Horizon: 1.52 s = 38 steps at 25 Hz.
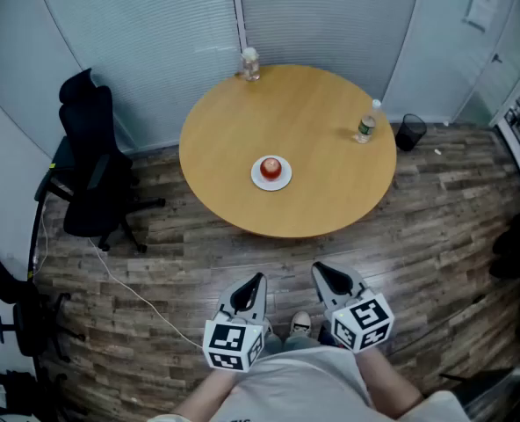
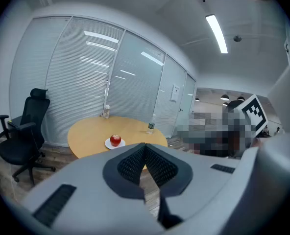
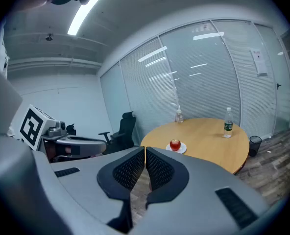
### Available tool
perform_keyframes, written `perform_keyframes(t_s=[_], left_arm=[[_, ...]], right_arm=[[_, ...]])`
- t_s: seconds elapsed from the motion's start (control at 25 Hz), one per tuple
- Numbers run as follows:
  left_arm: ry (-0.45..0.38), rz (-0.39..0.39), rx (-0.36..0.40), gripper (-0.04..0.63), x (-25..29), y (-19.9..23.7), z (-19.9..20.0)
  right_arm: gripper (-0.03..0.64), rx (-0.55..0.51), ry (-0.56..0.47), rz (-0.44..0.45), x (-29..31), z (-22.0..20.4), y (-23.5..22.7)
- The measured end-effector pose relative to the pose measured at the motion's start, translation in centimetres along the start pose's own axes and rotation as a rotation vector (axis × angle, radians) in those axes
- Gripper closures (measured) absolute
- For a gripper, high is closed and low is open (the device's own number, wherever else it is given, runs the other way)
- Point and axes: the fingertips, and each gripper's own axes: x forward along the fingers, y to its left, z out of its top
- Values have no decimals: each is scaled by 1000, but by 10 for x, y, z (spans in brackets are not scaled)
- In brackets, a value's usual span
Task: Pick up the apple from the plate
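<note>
A red apple [image 1: 271, 166] sits on a small white plate [image 1: 271, 181] near the front of a round wooden table [image 1: 313, 121]. It also shows in the left gripper view as the apple [image 2: 115, 140] on the plate [image 2: 108, 144], and in the right gripper view as the apple [image 3: 175, 144] on the plate [image 3: 181, 149]. Both grippers hang over the floor, well short of the table. My left gripper [image 1: 258, 280] is shut and empty, its tips meeting in its own view [image 2: 145, 145]. My right gripper [image 1: 317, 271] is shut and empty too [image 3: 144, 149].
A clear bottle [image 1: 250, 63] stands at the table's far edge and a green-labelled water bottle [image 1: 367, 123] at its right. A black office chair [image 1: 93, 170] is left of the table, a black bin [image 1: 410, 131] right of it. A white cable [image 1: 111, 275] runs across the wood floor.
</note>
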Motion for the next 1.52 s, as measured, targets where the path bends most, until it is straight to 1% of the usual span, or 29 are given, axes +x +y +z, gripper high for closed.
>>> perform_keyframes(t_s=[0.44,0.68,0.88,1.2,1.36,1.52], left_arm=[[-1,-8,5,594,1,8,3],[-1,-18,9,594,0,17,3],[-17,-33,9,594,-8,28,7],[-19,-40,12,594,-18,57,5],[-17,-38,14,594,-18,65,4],[-16,-36,16,594,-5,71,7]], right_arm=[[583,1,5,-8,7,0,3],[581,42,-16,-5,13,1,5],[581,16,-13,-41,17,5,10],[581,46,-15,-103,25,3,12],[581,67,0,-109,30,-4,8],[581,73,-4,-94,45,-2,3]])
